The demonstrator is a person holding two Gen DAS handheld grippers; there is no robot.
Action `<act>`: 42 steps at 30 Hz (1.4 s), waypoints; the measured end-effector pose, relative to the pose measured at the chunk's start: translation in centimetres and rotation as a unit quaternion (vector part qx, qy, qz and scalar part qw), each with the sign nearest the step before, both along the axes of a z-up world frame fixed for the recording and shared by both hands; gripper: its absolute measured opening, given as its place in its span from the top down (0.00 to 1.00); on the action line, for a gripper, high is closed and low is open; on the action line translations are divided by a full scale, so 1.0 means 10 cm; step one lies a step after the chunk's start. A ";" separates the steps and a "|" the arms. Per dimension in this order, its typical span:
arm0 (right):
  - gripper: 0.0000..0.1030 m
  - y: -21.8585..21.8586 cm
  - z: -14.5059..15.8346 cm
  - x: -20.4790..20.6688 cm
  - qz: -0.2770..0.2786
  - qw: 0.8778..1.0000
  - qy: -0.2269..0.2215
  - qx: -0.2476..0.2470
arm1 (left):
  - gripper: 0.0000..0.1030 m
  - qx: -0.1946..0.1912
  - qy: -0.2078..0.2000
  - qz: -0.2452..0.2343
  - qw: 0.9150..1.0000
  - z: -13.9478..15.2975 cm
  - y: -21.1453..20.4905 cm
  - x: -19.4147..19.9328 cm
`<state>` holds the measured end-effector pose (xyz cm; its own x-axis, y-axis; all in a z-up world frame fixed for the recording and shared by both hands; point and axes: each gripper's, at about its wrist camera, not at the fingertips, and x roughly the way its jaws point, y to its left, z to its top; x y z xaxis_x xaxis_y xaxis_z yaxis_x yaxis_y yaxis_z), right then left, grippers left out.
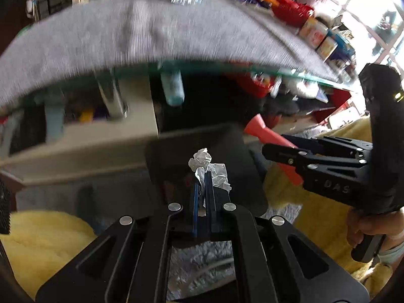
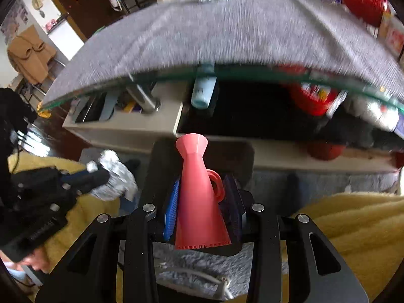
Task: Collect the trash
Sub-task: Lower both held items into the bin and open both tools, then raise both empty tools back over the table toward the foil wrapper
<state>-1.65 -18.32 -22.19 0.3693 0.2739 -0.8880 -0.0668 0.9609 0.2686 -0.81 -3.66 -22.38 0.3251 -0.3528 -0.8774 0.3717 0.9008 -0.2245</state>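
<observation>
My left gripper [image 1: 202, 176] is shut on a crumpled silvery white wrapper [image 1: 209, 169], held above a dark bin [image 1: 252, 197] on the floor. The wrapper also shows in the right wrist view [image 2: 115, 179], at the left gripper's [image 2: 101, 174] tip. My right gripper [image 2: 202, 189] is shut on a pink cone-shaped plastic piece [image 2: 199, 197], wide end toward the camera, also over the dark bin [image 2: 242, 156]. In the left wrist view the right gripper [image 1: 270, 150] comes in from the right with the pink piece [image 1: 267, 132].
A glass table with a grey cloth [image 1: 151, 32] overhangs ahead; red containers [image 1: 290, 7] and boxes [image 1: 320, 38] stand at its right end. A beige lower shelf [image 2: 121, 123] sits beneath. Yellow fluffy cushions [image 2: 353, 227] flank a grey rug [image 2: 197, 265].
</observation>
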 end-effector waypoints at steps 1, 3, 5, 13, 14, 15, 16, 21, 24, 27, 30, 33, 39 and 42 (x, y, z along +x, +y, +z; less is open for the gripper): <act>0.65 0.01 -0.05 0.00 -0.001 1.000 0.005 -0.002 | 0.97 0.002 0.009 0.002 1.000 -0.10 0.00 0.00; 0.65 0.01 -0.13 0.01 -0.003 1.000 0.015 -0.004 | 0.97 0.000 0.022 0.000 1.000 -0.22 0.00 0.00; 0.65 0.00 -0.17 0.02 -0.003 1.000 0.018 -0.007 | 0.97 0.001 0.032 -0.004 0.999 -0.33 -0.01 0.01; 0.64 -0.02 -0.21 0.10 -0.012 1.000 0.024 -0.003 | 0.89 0.007 0.042 -0.008 0.999 -0.42 -0.04 0.05; 0.64 -0.04 -0.20 0.10 -0.016 1.000 0.024 -0.002 | 0.85 0.010 0.041 -0.006 0.999 -0.42 -0.04 0.05; 0.64 -0.05 -0.20 0.11 -0.018 1.000 0.024 -0.002 | 0.81 0.011 0.042 -0.004 0.999 -0.42 -0.04 0.05; 0.63 -0.07 -0.19 0.12 -0.020 0.999 0.024 -0.002 | 0.79 0.012 0.042 -0.003 0.999 -0.41 -0.04 0.06; 0.54 -0.14 -0.13 0.16 -0.033 0.999 0.017 0.000 | 0.52 0.021 0.030 -0.001 0.999 -0.33 -0.03 0.06; 0.48 -0.21 -0.03 0.18 -0.041 0.999 0.009 0.004 | 0.42 0.028 0.017 -0.002 0.999 -0.24 -0.02 0.09; 0.36 -0.27 0.13 0.22 -0.046 0.999 -0.009 -0.004 | 0.25 0.028 0.000 0.005 1.000 -0.08 0.02 0.13; 0.27 -0.35 0.32 0.28 -0.052 0.998 -0.028 -0.003 | 0.17 0.029 -0.020 0.014 0.999 0.10 0.06 0.20; 0.24 -0.42 0.51 0.37 -0.054 0.997 -0.046 -0.004 | 0.13 0.033 -0.033 0.015 0.999 0.26 0.08 0.28; 0.24 -0.53 0.79 0.62 -0.056 0.996 -0.072 -0.019 | 0.11 0.031 -0.052 0.020 0.998 0.55 0.10 0.53; 0.24 -0.57 0.89 0.78 -0.055 0.995 -0.081 -0.025 | 0.11 0.033 -0.057 0.023 0.998 0.66 0.12 0.68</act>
